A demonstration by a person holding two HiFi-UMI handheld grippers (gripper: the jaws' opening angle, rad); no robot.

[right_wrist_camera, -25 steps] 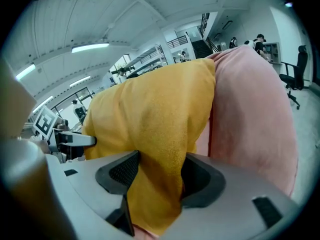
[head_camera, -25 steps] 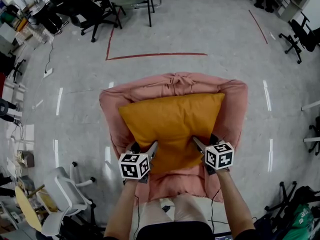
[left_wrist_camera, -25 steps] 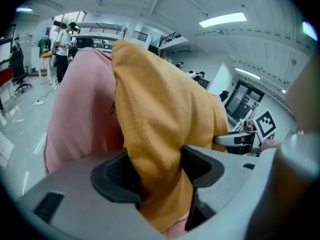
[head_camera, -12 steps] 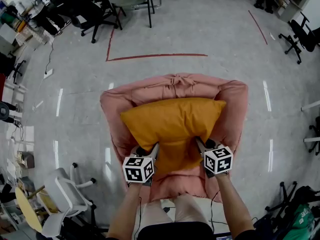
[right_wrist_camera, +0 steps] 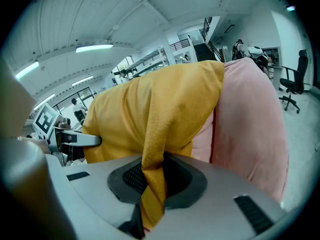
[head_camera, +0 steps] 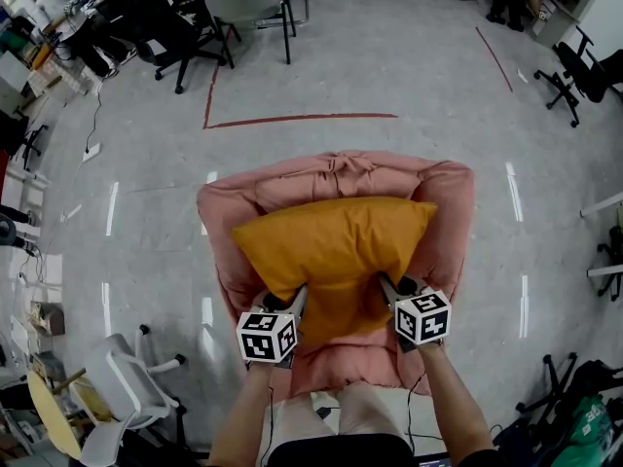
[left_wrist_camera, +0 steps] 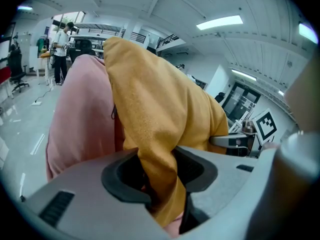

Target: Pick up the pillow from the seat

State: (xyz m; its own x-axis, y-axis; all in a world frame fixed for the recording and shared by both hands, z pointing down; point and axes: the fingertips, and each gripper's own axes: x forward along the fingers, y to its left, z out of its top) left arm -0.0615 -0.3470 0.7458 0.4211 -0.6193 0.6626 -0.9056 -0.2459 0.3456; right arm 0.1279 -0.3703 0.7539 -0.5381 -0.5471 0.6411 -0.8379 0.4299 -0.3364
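Pillow: the orange pillow [head_camera: 331, 246] is on the seat of the pink armchair [head_camera: 450, 212]. Its far side leans to the backrest, and its near edge is bunched at two places where the tongs take it. I cannot tell if it is already clear of the seat.
Left tongs: the left tongs [left_wrist_camera: 159, 181] are clamped on a fold at the near left part of the pillow. The jaws have just been closing, and the orange cloth is squeezed between the dark pads.
Right tongs: the right tongs [right_wrist_camera: 152, 184] are clamped on a thinner fold at the near right part. These jaws have also just been closing, with the cloth pinched tight between them.
Position of the tongs: both point forward and downward, side by side, with the middle of the pillow's near edge between them.
Armchair: it is covered with loose, wrinkled pink cloth, which stands up behind and beside the pillow.
Surroundings: a grey shiny floor [head_camera: 389, 56] with a red tape line [head_camera: 302, 119], dark office chairs [head_camera: 248, 3] at the far side, and a white chair [head_camera: 117, 382] at the near left.
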